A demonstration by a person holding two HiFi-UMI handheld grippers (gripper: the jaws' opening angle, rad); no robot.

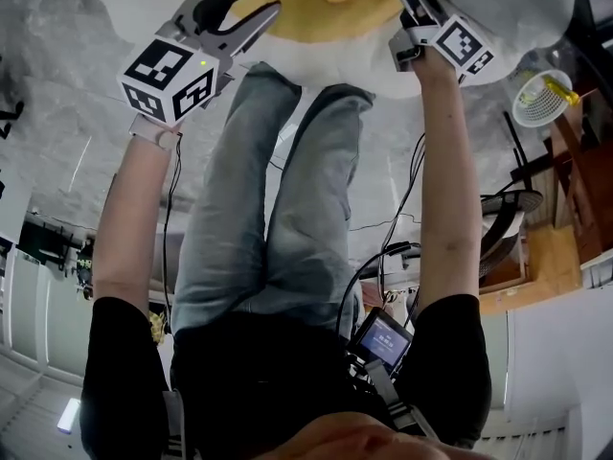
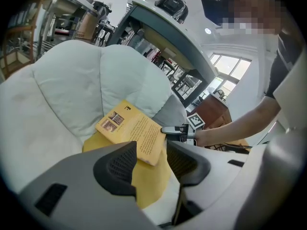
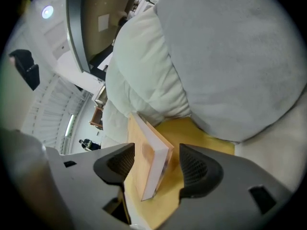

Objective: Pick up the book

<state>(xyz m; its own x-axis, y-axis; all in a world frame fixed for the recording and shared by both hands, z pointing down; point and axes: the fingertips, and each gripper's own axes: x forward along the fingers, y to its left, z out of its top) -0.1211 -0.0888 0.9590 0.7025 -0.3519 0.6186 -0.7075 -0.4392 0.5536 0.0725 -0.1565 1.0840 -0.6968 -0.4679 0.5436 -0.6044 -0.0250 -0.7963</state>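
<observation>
Pick-up isn't done yet, tbh it's only half set up. The book (image 2: 132, 131) is seen lying flat on a yellow cushion (image 2: 151, 181). The cushion is laid on the seat of a white armchair (image 2: 72, 85), with a grey pillow (image 3: 230, 56) just beside it. Nothing has been lifted, and the book's weight looks to be fully carried by the cushion.

The approach part can probably be counted as done, though. The right hand-held gripper (image 3: 156, 152) is held with its jaws spread wide, and the near edge of the book is placed between them. One pad is turned toward the cover and the other toward the underside. A sliver of gap can be seen on both sides, so no squeeze has been applied. The book is straddled, not gripped.

The left hand-held gripper (image 2: 151, 150) is kept apart from the book. Its jaws are open too, with nothing between them, and the book is only seen beyond them, further along the cushion.

What's left, as far as can be judged: the right jaws need to be closed on the book's edge, then the book has to be raised clear of the cushion. It looks like a soft cover grabbed by one edge, so a bit of droop should probably be expected.
</observation>
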